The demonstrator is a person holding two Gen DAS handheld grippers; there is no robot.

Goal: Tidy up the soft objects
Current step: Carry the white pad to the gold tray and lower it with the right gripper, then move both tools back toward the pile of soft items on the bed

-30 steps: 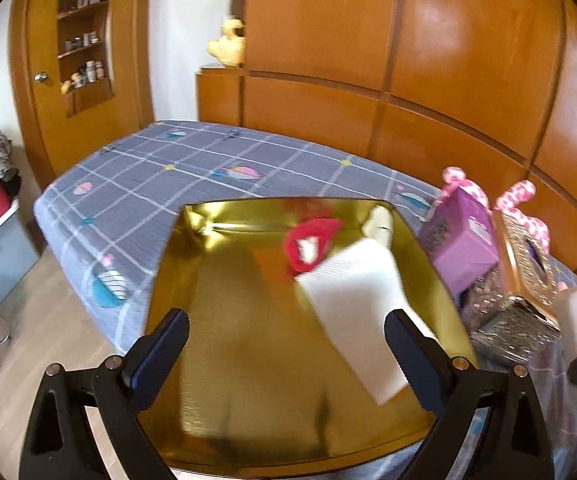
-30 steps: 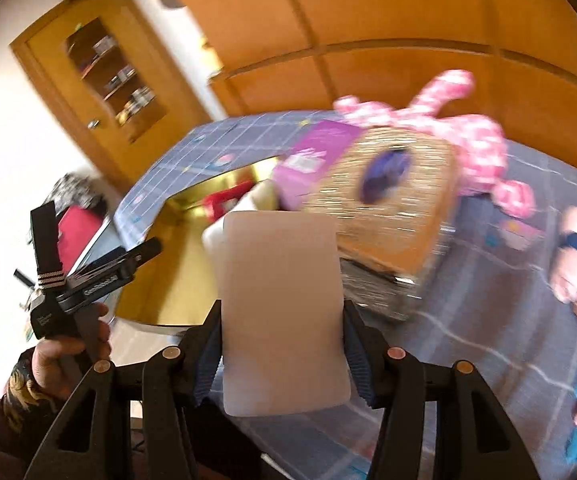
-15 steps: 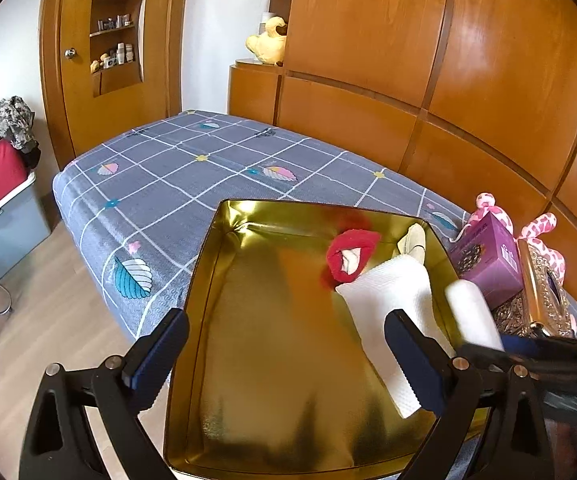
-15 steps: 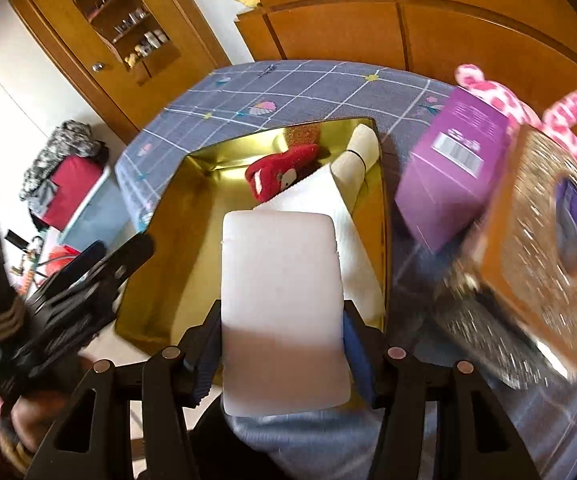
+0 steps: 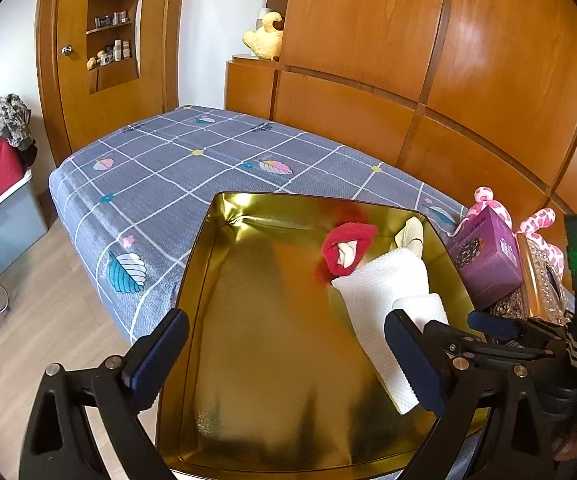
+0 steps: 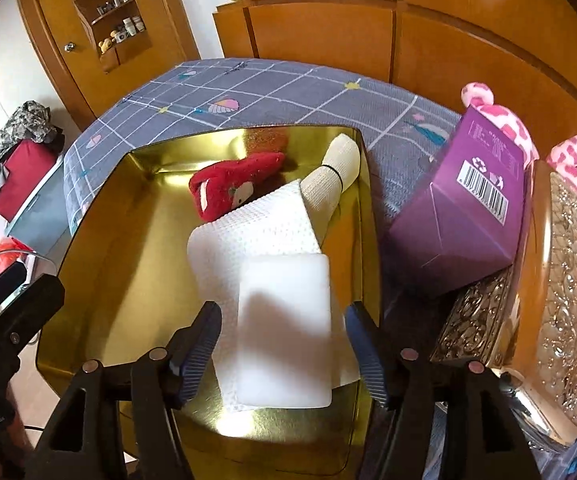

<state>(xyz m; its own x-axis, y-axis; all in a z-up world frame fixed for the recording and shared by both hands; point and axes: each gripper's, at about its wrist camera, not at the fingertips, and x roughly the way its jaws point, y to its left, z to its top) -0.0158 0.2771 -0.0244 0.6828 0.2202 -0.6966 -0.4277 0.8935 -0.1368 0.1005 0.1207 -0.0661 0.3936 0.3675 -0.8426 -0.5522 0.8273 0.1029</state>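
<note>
A gold tray [image 5: 272, 360] [image 6: 128, 232] lies on the bed. In it are a red plush lips toy [image 5: 346, 248] [image 6: 232, 188], a cream rolled sock [image 5: 410, 236] [image 6: 334, 176] and a white textured cloth [image 5: 384, 308] [image 6: 256, 232]. A white sponge block [image 6: 286, 328] [image 5: 420, 308] lies on the cloth between the fingers of my right gripper [image 6: 284, 348], whose jaws stand apart from its sides. My left gripper [image 5: 288, 360] is open and empty over the tray's near end.
A purple box [image 6: 464, 216] [image 5: 486, 256], an ornate silver tissue box [image 6: 560, 300] and a pink spotted plush [image 6: 500, 120] stand right of the tray. The grey checked bedspread [image 5: 176, 168] stretches behind. A wooden panel wall [image 5: 408, 80] backs it. A grey bin [image 5: 4, 216] stands left on the floor.
My right gripper carried the white sponge from beside the tissue box to above the tray, lowered it onto the cloth and opened. My left gripper drew back a little.
</note>
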